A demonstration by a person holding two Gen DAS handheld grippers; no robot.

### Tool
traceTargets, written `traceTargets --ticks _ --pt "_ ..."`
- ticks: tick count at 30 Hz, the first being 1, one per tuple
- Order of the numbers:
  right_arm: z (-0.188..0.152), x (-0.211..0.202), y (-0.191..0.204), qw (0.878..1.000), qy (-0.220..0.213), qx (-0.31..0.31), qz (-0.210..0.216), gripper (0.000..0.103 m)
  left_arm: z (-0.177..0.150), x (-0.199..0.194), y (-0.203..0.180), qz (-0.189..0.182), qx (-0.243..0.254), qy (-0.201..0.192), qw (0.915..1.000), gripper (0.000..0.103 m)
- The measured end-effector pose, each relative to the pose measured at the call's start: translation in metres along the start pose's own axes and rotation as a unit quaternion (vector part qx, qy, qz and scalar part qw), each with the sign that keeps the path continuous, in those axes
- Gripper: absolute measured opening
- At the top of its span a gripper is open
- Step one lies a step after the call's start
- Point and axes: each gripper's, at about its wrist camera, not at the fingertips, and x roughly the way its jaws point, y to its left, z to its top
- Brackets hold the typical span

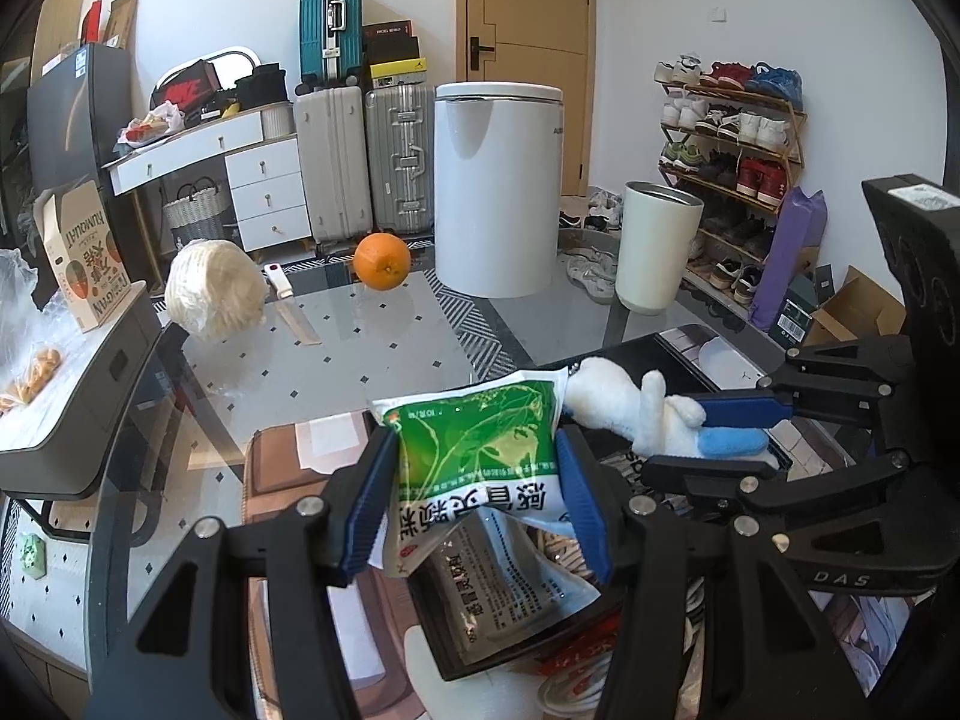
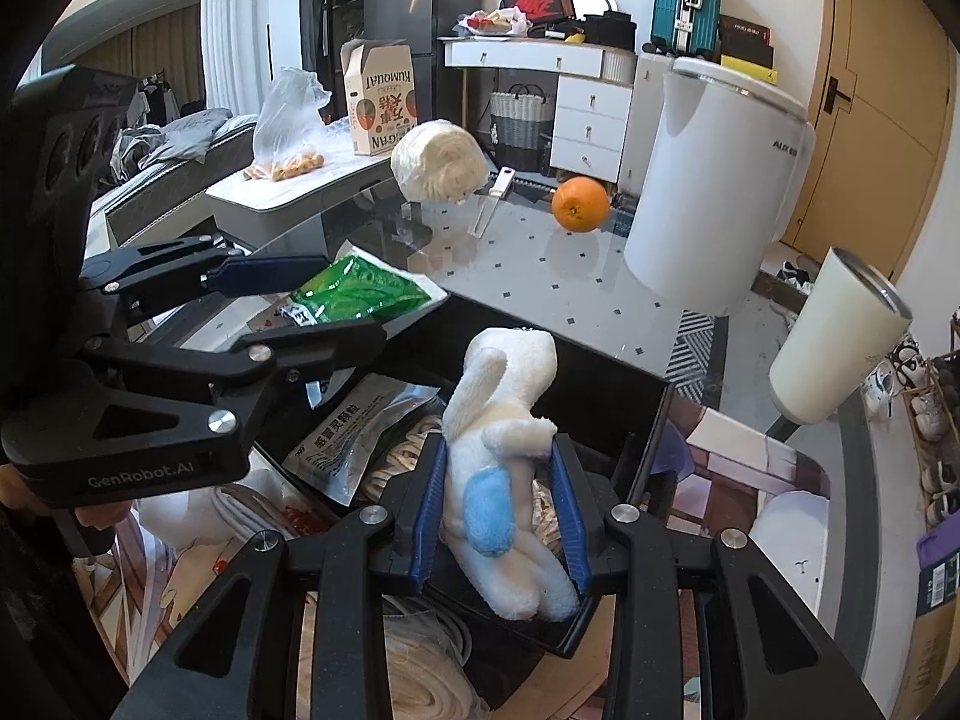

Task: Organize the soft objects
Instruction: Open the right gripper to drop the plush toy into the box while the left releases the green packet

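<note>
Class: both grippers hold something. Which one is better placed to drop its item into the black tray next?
Right, probably. The right gripper holds the plush toy directly over the black tray; the left gripper's green packet sits at its edge.

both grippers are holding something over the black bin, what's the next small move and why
Probably lower the right gripper and release the white plush toy into the black bin: it hangs right above the bin's opening, while the left gripper holds the green packet beside it.

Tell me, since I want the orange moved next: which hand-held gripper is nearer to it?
Left, slightly. The left hand-held gripper, clamping the green packet, faces the orange; the right hand-held gripper, clamping the plush toy, sits farther right.
</note>
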Motion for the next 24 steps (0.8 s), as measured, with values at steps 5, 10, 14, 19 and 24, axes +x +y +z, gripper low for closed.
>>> traceTargets --ticks 5,10,14,19,24 --pt "0.001 0.006 -0.002 1.0 0.007 0.0 -0.002 0.034 -0.001 0.0 0.001 0.002 -0.001 0.002 1.0 0.053" --pt "0.001 0.008 -0.001 1.0 0.008 -0.006 -0.009 0.037 -0.002 0.002 0.003 0.002 -0.002 0.004 1.0 0.053" --pt "-0.003 -0.003 -0.007 1.0 -0.005 0.0 -0.013 0.047 -0.002 0.002 0.003 0.0 -0.001 0.004 1.0 0.053" --pt "-0.009 -0.022 -0.009 1.0 -0.024 0.006 -0.013 0.051 -0.003 0.004 0.0 -0.002 0.003 0.007 1.0 0.053" --pt "-0.013 -0.032 -0.009 0.999 -0.038 0.007 -0.014 0.053 -0.004 0.006 -0.002 -0.002 0.003 0.009 1.0 0.053"
